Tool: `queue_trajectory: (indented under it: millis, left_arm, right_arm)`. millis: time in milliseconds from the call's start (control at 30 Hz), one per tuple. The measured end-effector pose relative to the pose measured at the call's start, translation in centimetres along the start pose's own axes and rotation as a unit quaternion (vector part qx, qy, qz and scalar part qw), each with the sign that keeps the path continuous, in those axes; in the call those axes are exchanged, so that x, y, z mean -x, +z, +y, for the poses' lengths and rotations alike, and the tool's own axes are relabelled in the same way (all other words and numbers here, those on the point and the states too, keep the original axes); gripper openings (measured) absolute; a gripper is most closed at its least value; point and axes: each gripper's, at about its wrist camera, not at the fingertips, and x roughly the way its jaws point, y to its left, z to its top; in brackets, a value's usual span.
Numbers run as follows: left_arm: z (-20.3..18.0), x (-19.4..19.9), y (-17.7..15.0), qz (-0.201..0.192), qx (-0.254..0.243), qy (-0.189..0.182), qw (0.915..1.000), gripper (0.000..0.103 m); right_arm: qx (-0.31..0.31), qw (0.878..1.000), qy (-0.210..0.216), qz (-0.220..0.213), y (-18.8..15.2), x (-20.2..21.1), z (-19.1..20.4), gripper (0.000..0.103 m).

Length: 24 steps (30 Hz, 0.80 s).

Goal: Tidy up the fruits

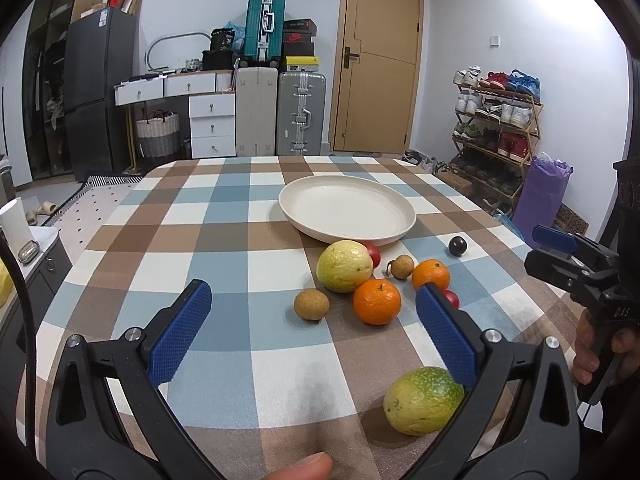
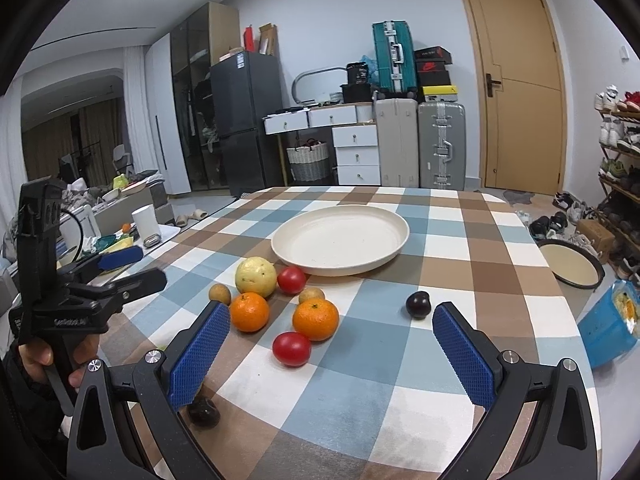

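Observation:
An empty cream plate (image 1: 347, 210) (image 2: 340, 240) sits mid-table on the checked cloth. In front of it lie a yellow guava (image 1: 345, 266) (image 2: 256, 277), two oranges (image 1: 377, 302) (image 2: 315, 319), two longans (image 1: 311, 304) (image 2: 220, 294), two red tomatoes (image 2: 291, 349) (image 1: 374, 254) and a dark plum (image 1: 457, 246) (image 2: 417, 305). A green-yellow fruit (image 1: 423, 400) rests by the right finger of my left gripper (image 1: 314, 296), which is open and holds nothing. My right gripper (image 2: 331, 314) is open too, hovering before the cluster. Another dark fruit (image 2: 203, 411) lies under its left finger.
The table's right edge drops to a blue bag (image 2: 610, 326) and a round tray (image 2: 570, 264) on the floor. A shoe rack (image 1: 496, 128) stands right, suitcases (image 1: 280, 116) and a door (image 1: 378, 56) behind. A low cabinet (image 1: 36, 264) is left of the table.

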Motion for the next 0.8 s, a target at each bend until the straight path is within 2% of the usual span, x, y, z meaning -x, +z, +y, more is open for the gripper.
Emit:
queue_trajectory:
  millis: [267,633,733,800]
  left_arm:
    - [0.5,-0.3,-0.1,0.022,-0.018,-0.009,0.9995,0.102]
    - [0.0,-1.6,-2.4,0.073,-0.042,-0.055,0.9949,0.102]
    - [-0.2,-2.3,-3.1,0.09,-0.054,-0.072,0.9919,0.102]
    - [-0.7,-2.5,-3.6,0.097,-0.065,-0.074,0.9904,0.102]
  right_arm:
    - [0.003,0.999,0.0,0.052,0.1,0.4,1.1,0.103]
    - [0.035,0.988,0.047,0.142,-3.1,-0.7,4.7,0.103]
    - [0.047,0.984,0.06,0.163,-3.8,-1.4,5.4,0.096]
    - [0.059,0.98,0.063,0.178,-4.3,-1.9,5.9,0.086]
